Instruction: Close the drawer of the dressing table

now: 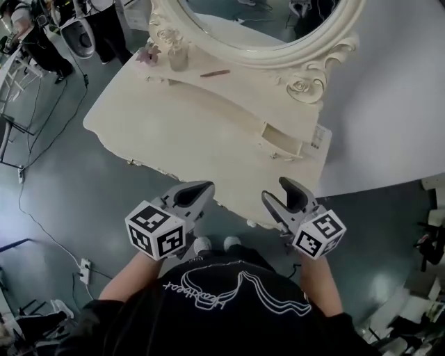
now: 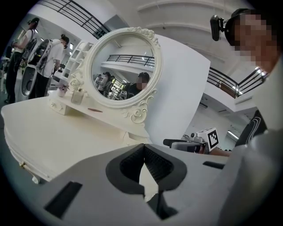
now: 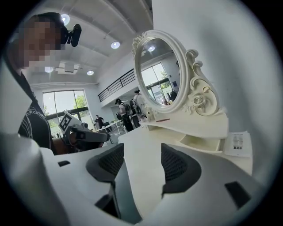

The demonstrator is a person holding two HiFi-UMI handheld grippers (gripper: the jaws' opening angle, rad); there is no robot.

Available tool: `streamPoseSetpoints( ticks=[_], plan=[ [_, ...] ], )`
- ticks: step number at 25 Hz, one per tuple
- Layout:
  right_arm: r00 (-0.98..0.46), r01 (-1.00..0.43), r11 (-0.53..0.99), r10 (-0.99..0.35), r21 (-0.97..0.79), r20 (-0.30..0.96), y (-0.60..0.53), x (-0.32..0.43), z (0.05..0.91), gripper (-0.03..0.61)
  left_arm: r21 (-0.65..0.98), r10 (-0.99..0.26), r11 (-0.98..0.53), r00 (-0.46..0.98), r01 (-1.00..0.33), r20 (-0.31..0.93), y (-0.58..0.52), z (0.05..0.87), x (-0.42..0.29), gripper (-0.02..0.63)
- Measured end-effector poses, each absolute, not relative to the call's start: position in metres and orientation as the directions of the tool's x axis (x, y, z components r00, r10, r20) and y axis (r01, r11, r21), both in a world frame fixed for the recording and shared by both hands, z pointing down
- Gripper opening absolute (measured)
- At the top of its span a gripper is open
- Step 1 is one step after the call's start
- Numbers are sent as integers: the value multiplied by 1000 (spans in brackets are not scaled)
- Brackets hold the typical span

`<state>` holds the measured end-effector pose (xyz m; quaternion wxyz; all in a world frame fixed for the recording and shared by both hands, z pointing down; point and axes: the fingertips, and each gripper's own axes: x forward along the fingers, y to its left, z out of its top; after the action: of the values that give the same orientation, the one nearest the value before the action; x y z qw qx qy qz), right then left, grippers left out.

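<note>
Where the cream bench stands on a grey floor against a white panel, its one small drawer sits pulled out at the right end, below the single oval mirror. There are two claws: the left claw has its tips together and is empty, and the right claw has its jaws apart and is empty.

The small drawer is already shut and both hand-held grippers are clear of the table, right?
No: the head view shows the drawer pulled out. The left hand-held gripper and right hand-held gripper are clear of the dressing table.
</note>
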<state>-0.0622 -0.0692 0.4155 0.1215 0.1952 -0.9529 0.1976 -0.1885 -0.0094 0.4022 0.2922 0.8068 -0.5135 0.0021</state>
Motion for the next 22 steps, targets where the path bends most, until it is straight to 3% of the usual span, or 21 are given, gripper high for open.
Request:
streamPoseSetpoints(
  ticks=[5, 22],
  plan=[
    [-854, -496, 814, -394, -303, 340, -94, -62, 436, 250, 505, -789, -365, 547, -783, 279, -48, 412, -187, 3],
    [-609, -759, 628, -594, -170, 525, -165, -49, 531, 219, 490, -704, -390, 596, -780, 387, -119, 452, -204, 3]
  ],
)
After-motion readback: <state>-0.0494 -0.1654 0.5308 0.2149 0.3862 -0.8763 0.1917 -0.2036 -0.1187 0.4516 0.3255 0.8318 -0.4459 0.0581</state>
